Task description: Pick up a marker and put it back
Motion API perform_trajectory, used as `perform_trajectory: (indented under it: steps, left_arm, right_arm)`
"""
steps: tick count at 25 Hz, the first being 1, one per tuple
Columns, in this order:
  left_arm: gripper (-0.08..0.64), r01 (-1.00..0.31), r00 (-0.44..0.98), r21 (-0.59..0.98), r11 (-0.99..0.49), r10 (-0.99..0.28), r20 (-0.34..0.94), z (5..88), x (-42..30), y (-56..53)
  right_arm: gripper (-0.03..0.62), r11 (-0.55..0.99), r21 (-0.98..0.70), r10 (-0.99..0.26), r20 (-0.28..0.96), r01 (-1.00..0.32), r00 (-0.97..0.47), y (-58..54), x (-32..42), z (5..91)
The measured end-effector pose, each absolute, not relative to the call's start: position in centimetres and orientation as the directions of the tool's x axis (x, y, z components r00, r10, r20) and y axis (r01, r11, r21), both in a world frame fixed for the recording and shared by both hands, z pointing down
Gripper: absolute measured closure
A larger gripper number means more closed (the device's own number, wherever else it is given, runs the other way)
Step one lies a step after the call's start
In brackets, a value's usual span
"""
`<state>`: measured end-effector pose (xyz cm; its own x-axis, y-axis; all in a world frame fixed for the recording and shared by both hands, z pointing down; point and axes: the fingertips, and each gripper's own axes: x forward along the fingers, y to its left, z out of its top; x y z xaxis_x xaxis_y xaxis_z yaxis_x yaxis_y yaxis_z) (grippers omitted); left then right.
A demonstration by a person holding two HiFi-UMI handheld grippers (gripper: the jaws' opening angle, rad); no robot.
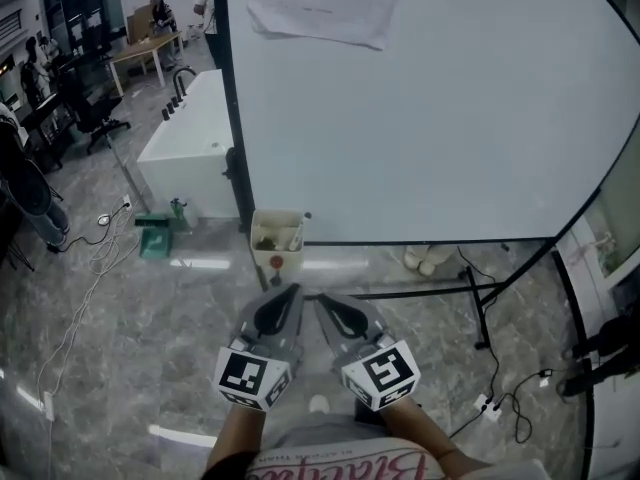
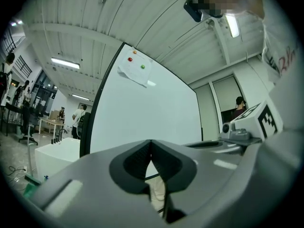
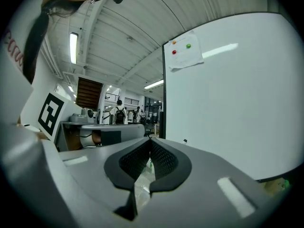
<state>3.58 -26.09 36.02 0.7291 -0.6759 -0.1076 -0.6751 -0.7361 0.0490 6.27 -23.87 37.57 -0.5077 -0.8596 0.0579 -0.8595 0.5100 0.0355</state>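
A large whiteboard point(image 1: 430, 108) stands in front of me, with a sheet of paper point(image 1: 320, 3) pinned near its top. I cannot pick out a marker with certainty. A small cream box point(image 1: 277, 233) hangs at the board's lower left corner, and what it holds is too small to tell. My left gripper point(image 1: 287, 292) and right gripper point(image 1: 322, 301) are side by side low in the head view, below the board and pointing at it. Both are shut with nothing between the pads. The left gripper view shows the board point(image 2: 142, 118) over closed jaws. The right gripper view shows the board point(image 3: 228, 103) the same way.
A white counter point(image 1: 190, 153) stands to the left of the board. Cables point(image 1: 85, 268) and a green object point(image 1: 155, 233) lie on the grey floor. The board's black stand legs point(image 1: 470, 288) and a power strip point(image 1: 490, 406) are at the right. People and desks are far back left.
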Motion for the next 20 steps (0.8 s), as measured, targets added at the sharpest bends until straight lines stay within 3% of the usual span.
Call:
perform_trajectory:
  steps: [5, 7, 20]
  left_arm:
    - [0.561, -0.682, 0.723, 0.071, -0.728, -0.686, -0.084, 36.8, 3.2, -29.3]
    - [0.56, -0.68, 0.726, 0.069, -0.73, -0.683, -0.082, 36.8, 3.1, -30.8]
    - [0.56, -0.673, 0.732, 0.089, -0.734, -0.679, -0.062, 37.2, 2.0, -39.1]
  right_arm:
    - [0.586, 0.481, -0.023, -0.871, 0.104, -0.876, -0.481, -27.6, 7.0, 39.2]
    - [0.545, 0.472, -0.048, -0.872, 0.119, -0.88, -0.474, -29.5, 7.3, 39.8]
    - [0.491, 0.379, -0.113, -0.89, 0.228, -0.919, -0.395, -39.8, 8.2, 43.1]
